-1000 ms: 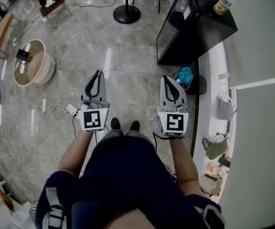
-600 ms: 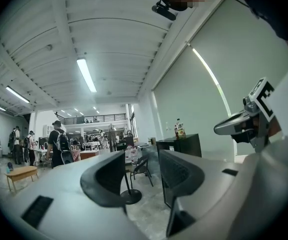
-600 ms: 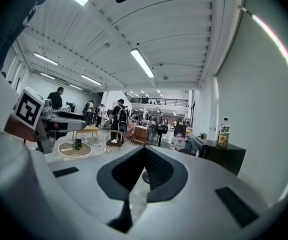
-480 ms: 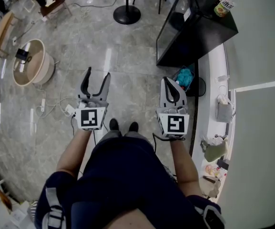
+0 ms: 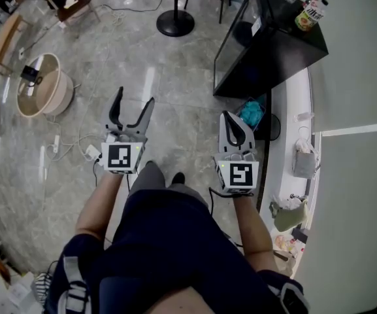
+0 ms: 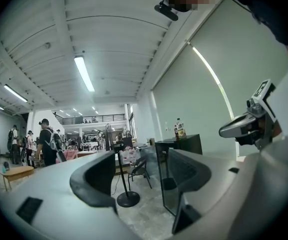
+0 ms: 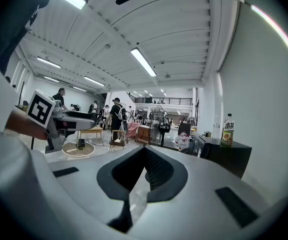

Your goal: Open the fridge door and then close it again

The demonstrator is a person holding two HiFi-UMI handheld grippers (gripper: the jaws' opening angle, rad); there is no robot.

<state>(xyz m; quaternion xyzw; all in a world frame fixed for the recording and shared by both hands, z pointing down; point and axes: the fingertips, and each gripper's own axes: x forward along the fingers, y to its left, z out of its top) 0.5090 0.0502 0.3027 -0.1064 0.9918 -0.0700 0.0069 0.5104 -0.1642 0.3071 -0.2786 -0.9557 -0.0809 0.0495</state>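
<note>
Fridge (image 5: 276,44): a black cabinet with a glass front, seen standing on the floor (image 5: 181,97) at the upper right of the head view, against the white ledge (image 5: 293,103) that runs along the wall. Its door appears to lie flush with the cabinet. A bottle (image 5: 308,14) with a green and orange label is stood upright on the fridge top, near a far corner. A blue object (image 5: 252,112) is seen on the floor just beside the cabinet's near side.

Both grippers are held about level in front of the person (image 5: 168,241), well apart from the fridge and touching nothing.

Left gripper (image 5: 134,100): jaws are spread wide and have just been opening. Nothing is found between them. A black round stand base (image 5: 175,23) is seen beyond on the floor.

Right gripper (image 5: 231,118): jaws are brought together, tip to tip, and nothing is held.

In the right gripper view the fridge is seen ahead and to the right of the jaws. In the left gripper view it is partly covered by the right jaw.

A round beige object (image 5: 41,93) is noted on the floor far to the left.
</note>
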